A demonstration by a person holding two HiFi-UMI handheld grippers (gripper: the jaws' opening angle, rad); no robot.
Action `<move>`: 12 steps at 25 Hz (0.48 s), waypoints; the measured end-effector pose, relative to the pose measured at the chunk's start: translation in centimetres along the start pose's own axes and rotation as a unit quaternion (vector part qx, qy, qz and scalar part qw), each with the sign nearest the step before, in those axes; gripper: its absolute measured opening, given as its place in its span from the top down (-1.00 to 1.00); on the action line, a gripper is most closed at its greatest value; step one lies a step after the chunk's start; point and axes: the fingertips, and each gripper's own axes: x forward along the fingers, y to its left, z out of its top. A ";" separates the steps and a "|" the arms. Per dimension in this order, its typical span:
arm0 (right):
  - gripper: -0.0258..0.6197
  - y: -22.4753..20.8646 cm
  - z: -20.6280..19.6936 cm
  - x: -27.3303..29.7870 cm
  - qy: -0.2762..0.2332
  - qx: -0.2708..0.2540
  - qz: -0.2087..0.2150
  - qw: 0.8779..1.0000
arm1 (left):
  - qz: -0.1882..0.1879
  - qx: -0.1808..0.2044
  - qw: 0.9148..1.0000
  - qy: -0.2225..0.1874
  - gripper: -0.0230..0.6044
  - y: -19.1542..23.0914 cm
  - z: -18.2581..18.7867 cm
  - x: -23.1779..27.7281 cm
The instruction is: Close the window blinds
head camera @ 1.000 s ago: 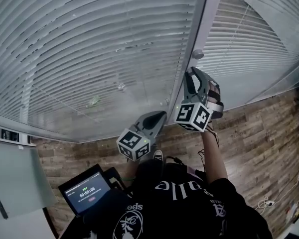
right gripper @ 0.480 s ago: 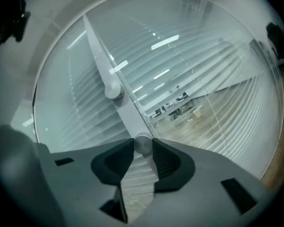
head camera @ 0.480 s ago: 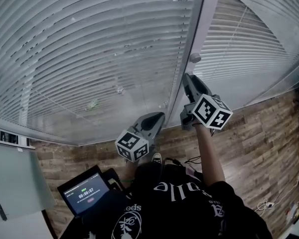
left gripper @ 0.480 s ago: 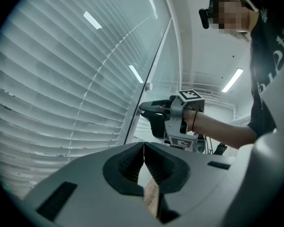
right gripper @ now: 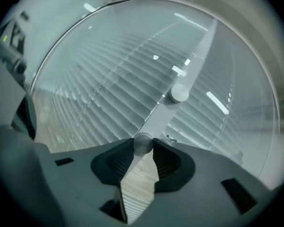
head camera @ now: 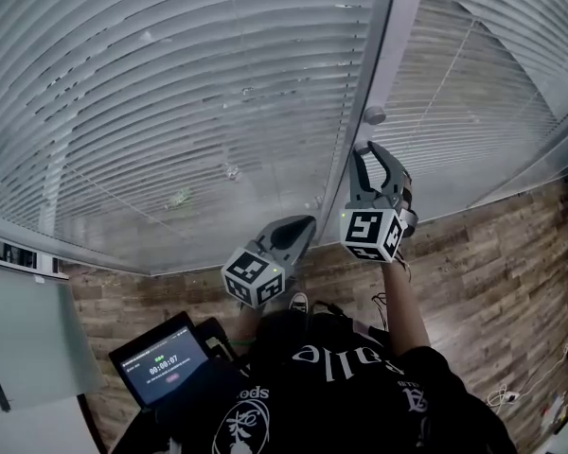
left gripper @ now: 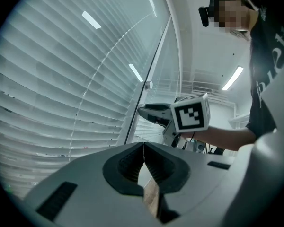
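White slatted blinds (head camera: 170,93) hang behind glass on both sides of a grey upright frame post (head camera: 383,45). Two round grey knobs sit on that post. My right gripper (head camera: 371,149) is shut on the lower knob (right gripper: 143,143), with the pads pressing its sides. The upper knob (head camera: 375,115) is free just above the jaws and also shows in the right gripper view (right gripper: 180,93). My left gripper (head camera: 303,227) points level towards the glass, lower and to the left. It is shut, with nothing between its touching pads (left gripper: 144,148).
A tablet with a running timer (head camera: 161,362) sits at my lower left. A white panel (head camera: 28,339) stands at the far left. Wood-plank floor (head camera: 483,244) runs below the glass wall, with cables (head camera: 502,386) lying at the right.
The right gripper has twisted about the knob: its marker cube swung out to the right, then back under the jaws. The left gripper has stayed still.
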 end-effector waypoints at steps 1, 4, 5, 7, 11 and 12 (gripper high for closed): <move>0.51 0.0 0.0 -0.1 -0.005 0.080 0.013 0.997 | 0.000 0.000 1.000 0.000 0.91 0.1 -0.1 0.0; 0.50 -0.7 0.2 -0.4 -0.022 0.345 0.055 0.937 | 0.001 0.000 1.000 0.000 0.91 0.2 -0.1 0.1; 0.50 -1.0 0.2 -0.4 -0.026 0.412 0.063 0.909 | 0.001 -0.002 1.000 -0.001 0.91 0.2 0.0 0.1; 0.50 -1.6 0.2 -0.5 -0.025 0.474 0.074 0.877 | 0.000 -0.006 1.000 -0.003 0.91 0.2 0.0 0.1; 0.51 -0.8 0.9 -0.8 -0.005 0.242 0.065 0.968 | -0.005 -0.006 1.000 -0.002 0.91 -0.1 -0.1 0.2; 0.51 -0.3 1.3 -0.9 0.004 0.116 0.051 0.992 | -0.006 -0.005 1.000 -0.002 0.91 -0.2 -0.2 0.2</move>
